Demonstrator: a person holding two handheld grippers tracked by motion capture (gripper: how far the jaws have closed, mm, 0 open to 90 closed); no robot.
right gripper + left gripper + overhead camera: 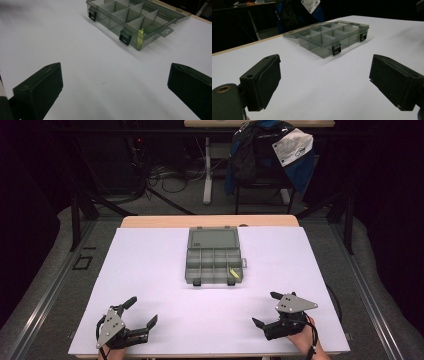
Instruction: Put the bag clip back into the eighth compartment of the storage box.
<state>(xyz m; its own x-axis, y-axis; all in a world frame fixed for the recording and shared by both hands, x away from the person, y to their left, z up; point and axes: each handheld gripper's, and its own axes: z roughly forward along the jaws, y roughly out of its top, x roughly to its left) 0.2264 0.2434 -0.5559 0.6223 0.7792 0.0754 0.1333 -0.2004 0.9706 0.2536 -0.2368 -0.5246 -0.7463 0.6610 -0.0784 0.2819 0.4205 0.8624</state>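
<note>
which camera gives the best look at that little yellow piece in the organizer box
The right gripper view: the yellow piece stands clearly in a near corner compartment of the organizer box. The high view shows it as a small sliver. In the left gripper view I cannot make it out.

The room is dark around the white-topped counter (150, 270). Beyond its far edge, a chair (265, 175) draped with a blue jacket (280, 150) stands on grey floor (175, 202). Cables (165, 177) lie left of the chair.

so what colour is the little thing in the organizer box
Yellow-green, in a corner compartment of the organizer box; clearest in the right gripper view.
</note>
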